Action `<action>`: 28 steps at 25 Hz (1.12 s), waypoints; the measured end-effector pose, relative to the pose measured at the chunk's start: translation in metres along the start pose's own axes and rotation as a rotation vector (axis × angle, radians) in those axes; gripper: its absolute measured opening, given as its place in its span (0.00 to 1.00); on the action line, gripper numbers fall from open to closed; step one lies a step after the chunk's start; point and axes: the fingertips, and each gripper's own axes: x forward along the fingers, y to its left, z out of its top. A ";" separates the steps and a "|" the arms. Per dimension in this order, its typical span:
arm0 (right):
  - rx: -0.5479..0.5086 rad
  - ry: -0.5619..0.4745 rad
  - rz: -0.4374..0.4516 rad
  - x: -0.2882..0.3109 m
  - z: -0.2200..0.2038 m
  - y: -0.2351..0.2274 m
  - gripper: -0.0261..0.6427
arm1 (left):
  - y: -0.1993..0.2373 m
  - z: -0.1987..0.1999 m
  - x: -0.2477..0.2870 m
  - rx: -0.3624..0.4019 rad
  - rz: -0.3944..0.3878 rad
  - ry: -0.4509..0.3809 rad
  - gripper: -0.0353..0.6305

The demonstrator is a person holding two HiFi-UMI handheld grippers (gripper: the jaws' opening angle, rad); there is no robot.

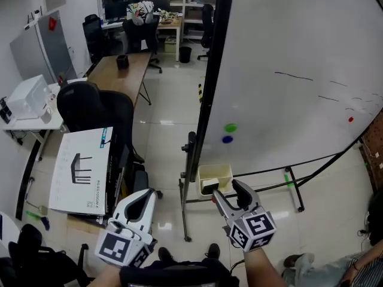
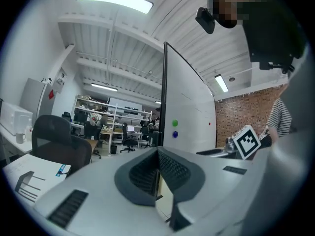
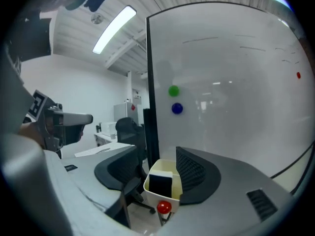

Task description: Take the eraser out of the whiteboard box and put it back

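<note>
A cream whiteboard box (image 1: 222, 170) hangs at the lower left corner of the whiteboard (image 1: 299, 70). The eraser (image 1: 209, 186), black with a white top, stands upright inside it. My right gripper (image 1: 229, 191) is open just in front of the box, one finger on each side of it. In the right gripper view the box (image 3: 173, 167) and eraser (image 3: 160, 183) sit ahead between the open jaws of the right gripper (image 3: 156, 154), untouched, with a red magnet (image 3: 164, 207) on the box front. My left gripper (image 1: 146, 195) hangs lower left, shut and empty; the left gripper (image 2: 158, 154) points level past the board edge.
Green (image 1: 230, 127) and blue (image 1: 227, 139) magnets stick to the board above the box. The board's black stand (image 1: 190, 160) and floor legs are beside the box. A black office chair (image 1: 90, 103), a flat printed carton (image 1: 81, 169) and a wooden desk (image 1: 122, 73) stand left.
</note>
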 end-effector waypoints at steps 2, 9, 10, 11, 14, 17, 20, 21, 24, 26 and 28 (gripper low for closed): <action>0.009 0.054 -0.016 0.018 -0.022 -0.003 0.48 | 0.004 -0.006 0.002 -0.015 0.017 0.008 0.09; 0.018 0.155 -0.074 0.047 -0.071 -0.017 0.50 | 0.020 -0.024 0.006 -0.035 0.086 0.038 0.09; 0.016 0.164 -0.071 0.050 -0.075 -0.016 0.51 | 0.021 -0.026 0.006 -0.041 0.094 0.038 0.09; 0.013 0.171 -0.064 0.054 -0.078 -0.014 0.51 | 0.022 -0.027 0.006 -0.044 0.100 0.039 0.09; 0.001 0.185 -0.060 0.063 -0.085 -0.007 0.51 | 0.025 -0.033 0.002 -0.040 0.109 0.053 0.09; 0.011 0.202 -0.081 0.070 -0.092 -0.006 0.51 | 0.029 -0.037 -0.001 -0.040 0.121 0.070 0.09; 0.020 0.203 -0.098 0.072 -0.093 -0.007 0.51 | 0.031 -0.037 -0.004 -0.030 0.121 0.070 0.09; 0.026 0.201 -0.104 0.073 -0.092 -0.007 0.51 | 0.031 -0.036 -0.004 -0.029 0.119 0.069 0.09; 0.044 0.189 -0.102 0.072 -0.090 -0.006 0.49 | 0.031 -0.035 -0.003 -0.024 0.110 0.066 0.09; 0.058 0.179 -0.092 0.072 -0.089 -0.006 0.46 | 0.031 -0.035 -0.003 -0.030 0.106 0.064 0.09; 0.081 0.177 -0.091 0.071 -0.089 -0.007 0.46 | 0.030 -0.035 -0.003 -0.040 0.106 0.063 0.09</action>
